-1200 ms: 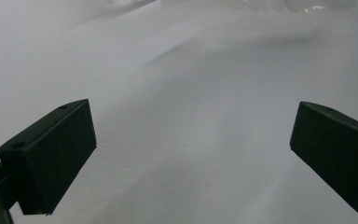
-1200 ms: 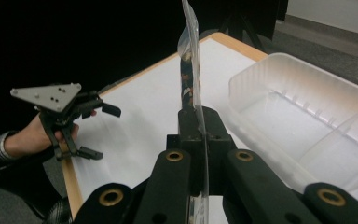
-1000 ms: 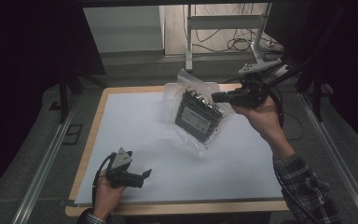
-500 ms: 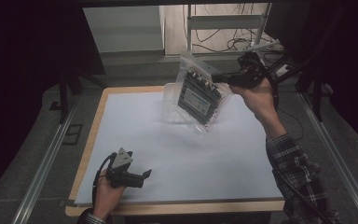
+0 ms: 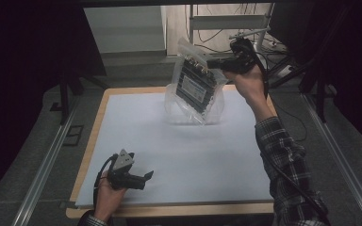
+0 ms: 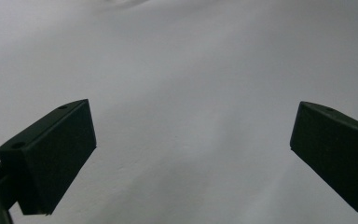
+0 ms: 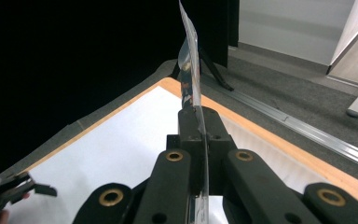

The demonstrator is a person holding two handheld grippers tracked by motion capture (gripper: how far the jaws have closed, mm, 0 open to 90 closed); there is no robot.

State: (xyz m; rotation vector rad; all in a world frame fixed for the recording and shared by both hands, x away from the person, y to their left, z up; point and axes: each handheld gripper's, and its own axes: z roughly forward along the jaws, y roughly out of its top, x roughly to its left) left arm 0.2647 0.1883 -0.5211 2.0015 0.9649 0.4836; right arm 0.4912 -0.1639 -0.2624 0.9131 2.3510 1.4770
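A clear plastic bag (image 5: 195, 84) with a dark circuit board inside hangs above the far part of the white table sheet (image 5: 179, 150). My right gripper (image 5: 212, 61) is shut on the bag's upper right edge and holds it off the table. In the right gripper view the bag's edge (image 7: 192, 70) stands up from between the closed jaws of the right gripper (image 7: 199, 116). My left gripper (image 5: 147, 177) rests near the front left corner of the sheet. In the left gripper view its jaws stand wide apart over bare white sheet (image 6: 191, 93), with nothing between them.
The sheet lies on a wooden table top (image 5: 99, 122) with metal rails (image 5: 47, 165) along both sides. Behind the table stand a metal frame (image 5: 226, 23) and cables on the floor. Dark surroundings lie to the left and right.
My right gripper has lifted the bag off the sheet and carried it up and toward the far edge of the table. The left gripper has stayed put.
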